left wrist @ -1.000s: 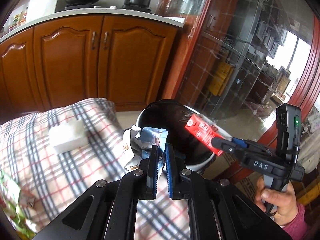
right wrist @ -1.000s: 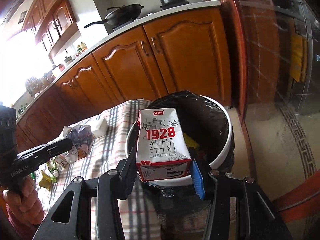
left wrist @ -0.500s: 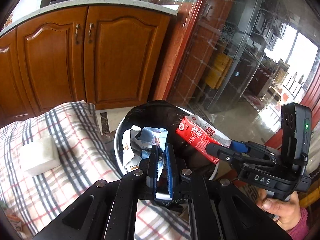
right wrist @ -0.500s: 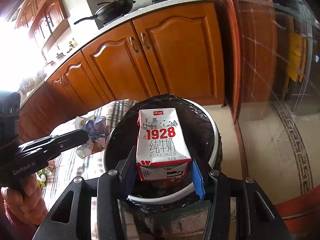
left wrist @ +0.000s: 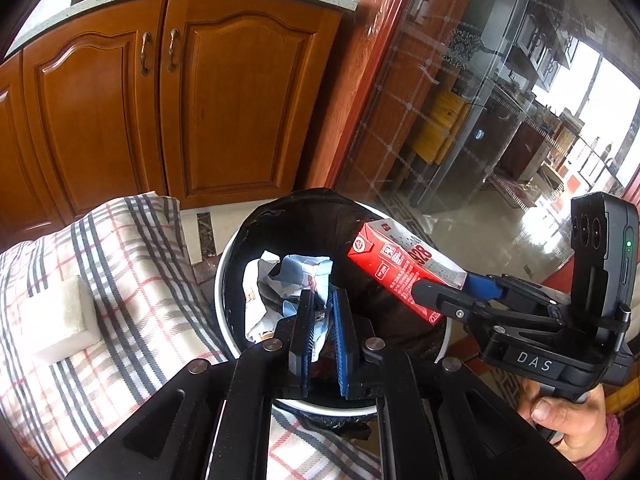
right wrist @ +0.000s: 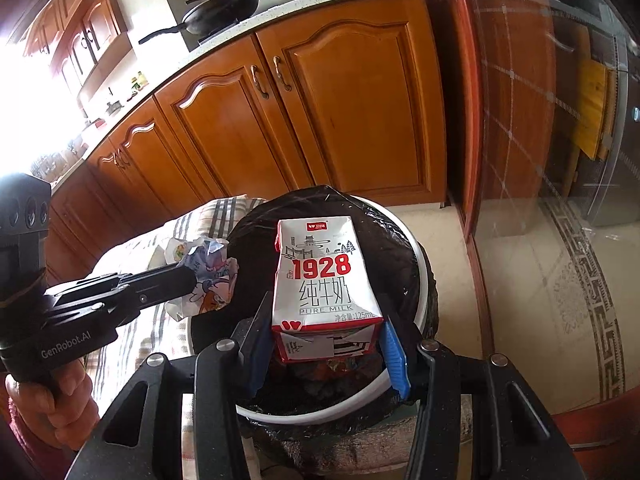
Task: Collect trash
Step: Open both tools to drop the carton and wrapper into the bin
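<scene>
Landmark: trash bin (left wrist: 224, 280), on the floor.
Behind bin: cabinet doors (left wrist: 224, 96).
Left of bin: checked cloth (left wrist: 120, 280), touching its rim.
On cloth: foam block (left wrist: 60, 320), well apart from bin.
Above bin, left: crumpled wrapper (left wrist: 280, 280).
Above bin, right: milk carton (right wrist: 324, 276).

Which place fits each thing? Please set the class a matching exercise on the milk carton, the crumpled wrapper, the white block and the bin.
Things:
1. red-and-white milk carton
2. crumpled printed paper wrapper
3. white foam block
4. white-rimmed bin with black liner

Places:
A. on the checked cloth
B. in the left tongs
C. below both held items
D. in the right tongs

Pairs: 1-D, 2-B, 3-A, 4-C
</scene>
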The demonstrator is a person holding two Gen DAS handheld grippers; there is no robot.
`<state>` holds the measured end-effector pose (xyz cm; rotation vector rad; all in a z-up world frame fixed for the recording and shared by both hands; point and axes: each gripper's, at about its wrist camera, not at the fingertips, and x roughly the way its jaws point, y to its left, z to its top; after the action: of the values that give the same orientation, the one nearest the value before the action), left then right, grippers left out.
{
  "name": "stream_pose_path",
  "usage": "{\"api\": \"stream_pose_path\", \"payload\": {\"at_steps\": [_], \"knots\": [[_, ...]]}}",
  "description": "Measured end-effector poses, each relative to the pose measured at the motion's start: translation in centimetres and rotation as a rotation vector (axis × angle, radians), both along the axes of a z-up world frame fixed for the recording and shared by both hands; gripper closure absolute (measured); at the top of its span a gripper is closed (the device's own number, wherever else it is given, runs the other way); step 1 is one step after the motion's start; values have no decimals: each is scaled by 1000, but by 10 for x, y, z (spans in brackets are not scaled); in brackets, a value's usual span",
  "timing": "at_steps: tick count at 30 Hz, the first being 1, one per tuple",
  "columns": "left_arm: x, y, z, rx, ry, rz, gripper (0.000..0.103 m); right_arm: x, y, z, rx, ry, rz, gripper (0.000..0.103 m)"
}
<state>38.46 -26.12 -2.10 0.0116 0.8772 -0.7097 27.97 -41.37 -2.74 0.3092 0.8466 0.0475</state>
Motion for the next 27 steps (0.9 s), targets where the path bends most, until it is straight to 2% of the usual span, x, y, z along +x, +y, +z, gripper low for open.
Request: {"api": "stream_pose_path", "payload": {"at_steps": [2, 4, 6, 7, 8, 11, 16, 19, 21, 27], "knots": [[1, -3, -1, 5, 7, 1, 94, 1, 0, -1, 0, 0, 1, 55], [1, -3, -1, 7, 23, -3, 84, 2, 0, -1, 3, 2, 2, 55], [-3, -3, 3, 5, 18, 0, 70, 3, 0, -2, 7, 7, 3, 53], [-5, -2, 5, 2, 11, 2, 67, 3, -1, -2, 11, 6, 0, 53], [-7, -1, 7, 0, 6, 5, 64, 3, -3, -2, 17, 9, -6, 48], [-14, 7, 9, -9, -3, 12, 62, -2, -7, -1, 32, -2, -28, 43], [-31, 33, 11, -36, -26, 43, 56, -16, -7, 6, 51, -32, -46, 43], [-46, 57, 9, -49, -41, 94, 54, -25, -2, 9, 67, -55, -52, 41], [-55, 71, 6, -56, -38, 123, 54, -31, 3, 9, 83, -73, -58, 34], [-86, 119, -1, -65, -29, 217, 54, -43, 22, 5, 140, -90, -50, 32]]}}
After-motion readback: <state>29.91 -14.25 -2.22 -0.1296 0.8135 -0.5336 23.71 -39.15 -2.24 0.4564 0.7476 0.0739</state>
